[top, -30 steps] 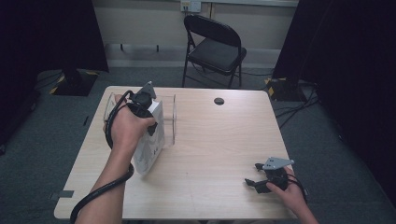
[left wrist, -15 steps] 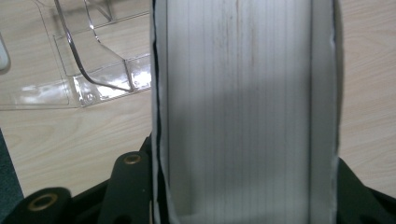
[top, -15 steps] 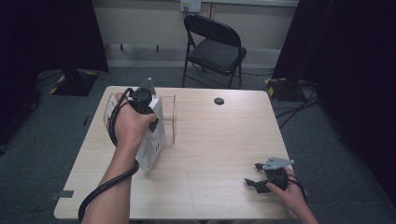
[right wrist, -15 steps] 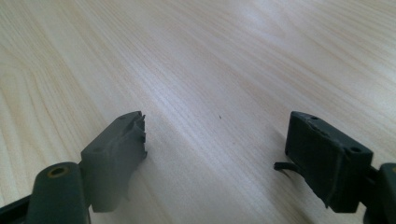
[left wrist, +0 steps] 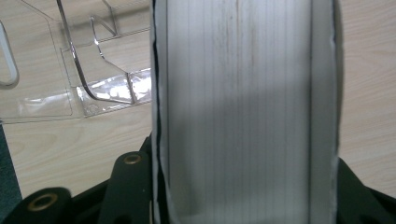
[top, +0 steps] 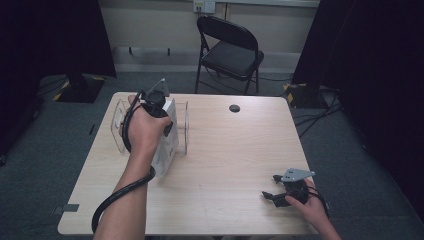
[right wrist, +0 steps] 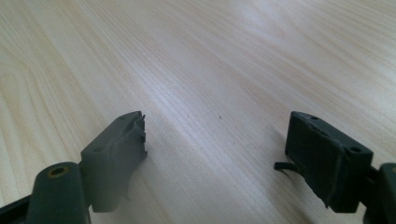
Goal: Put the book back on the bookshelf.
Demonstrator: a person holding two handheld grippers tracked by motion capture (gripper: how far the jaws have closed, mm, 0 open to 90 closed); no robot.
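Left gripper [top: 162, 107] clamped on upright white book [top: 167, 145], clear rack [top: 182, 125] just at three o'clock, long axis toward twelve.

Recording studio, black curtains [top: 50, 35], folding chair [top: 231, 52], cables [top: 320, 117]

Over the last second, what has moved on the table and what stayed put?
The left claw, shut on the white book, carried it toward the table's far edge, closer into the clear plastic stand. The right claw stayed open, resting near the front edge.
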